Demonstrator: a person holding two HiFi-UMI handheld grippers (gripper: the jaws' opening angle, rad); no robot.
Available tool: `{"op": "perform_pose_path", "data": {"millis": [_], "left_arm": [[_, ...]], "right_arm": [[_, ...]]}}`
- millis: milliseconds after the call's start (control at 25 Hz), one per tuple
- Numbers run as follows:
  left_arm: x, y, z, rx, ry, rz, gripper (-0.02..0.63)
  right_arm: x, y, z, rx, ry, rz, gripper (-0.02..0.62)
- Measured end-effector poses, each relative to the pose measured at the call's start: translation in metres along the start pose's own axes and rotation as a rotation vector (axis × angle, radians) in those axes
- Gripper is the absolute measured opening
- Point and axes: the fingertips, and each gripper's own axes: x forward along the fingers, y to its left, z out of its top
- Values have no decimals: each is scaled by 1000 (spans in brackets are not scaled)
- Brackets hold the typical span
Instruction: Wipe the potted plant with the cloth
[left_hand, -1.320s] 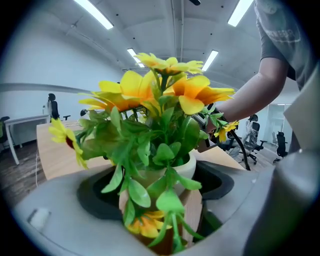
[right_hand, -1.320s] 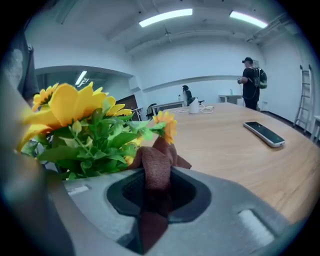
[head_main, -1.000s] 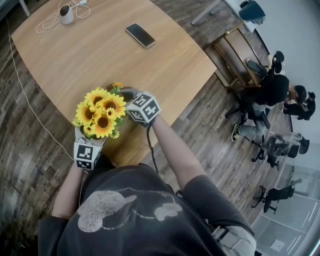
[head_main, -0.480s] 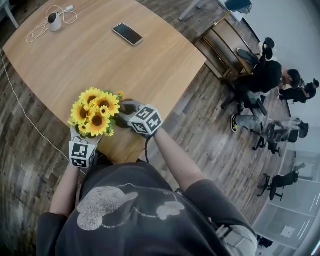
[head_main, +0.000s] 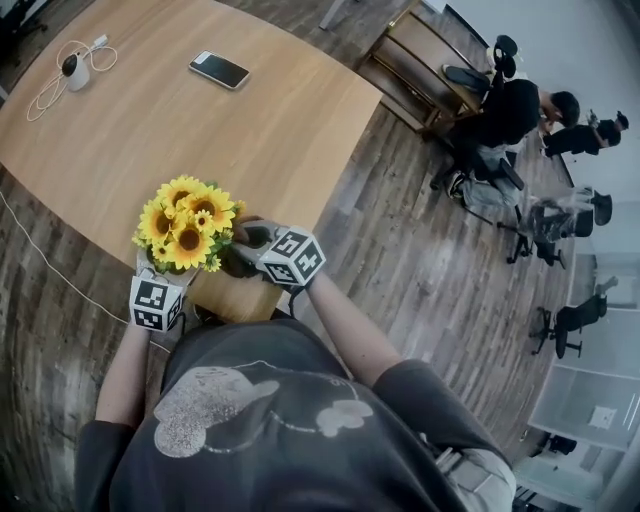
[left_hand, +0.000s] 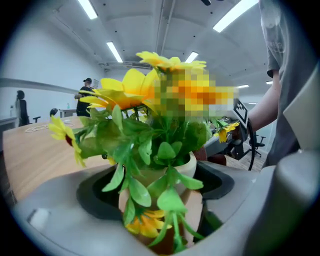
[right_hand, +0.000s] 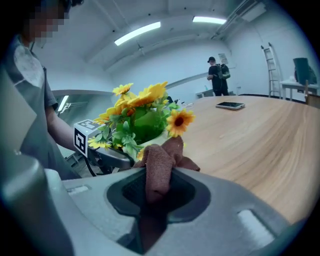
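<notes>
A potted plant with yellow sunflowers (head_main: 183, 222) stands near the front edge of the wooden table (head_main: 200, 130). In the left gripper view its cream and terracotta pot (left_hand: 195, 192) sits between the jaws, and my left gripper (left_hand: 157, 185) is shut on it. In the head view the left gripper (head_main: 165, 272) is just below the flowers. My right gripper (head_main: 250, 245) is at the plant's right side, shut on a brown cloth (right_hand: 159, 167). The cloth's bunched end lies against the lower leaves and flowers (right_hand: 145, 117).
A phone (head_main: 220, 70) and a white device with a coiled cable (head_main: 75, 70) lie at the table's far side. Past the table's right edge are a wooden bench (head_main: 420, 70), office chairs and seated people (head_main: 510, 105). Another person (right_hand: 218, 75) stands far off.
My right gripper has slid the cloth along the plant's right side toward me. The left gripper keeps its hold on the pot. The head view has shifted, so the table sits further left.
</notes>
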Motion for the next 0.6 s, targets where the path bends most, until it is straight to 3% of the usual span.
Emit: {"op": "perform_pose_path", "data": {"millis": [160,320,440,520,600], "left_arm": [[2,-7,3,52,22,-119,480],[1,-11,5,82,37,-192,480],[1,-16,5,94,35,-216,482],[1,-15,5,89,30,-195,485],[0,-10,7,76,28,-151,534]], "right_arm": [[-32,-34,4,99,-81,-166,71],[-44,-67,15,72,-59,-282,71],[-34,-74,29,36,-37,-279,71],[-20,-69,33,2,-7,-238,71],[-7,-60,34,-35,29,-192,71]]}}
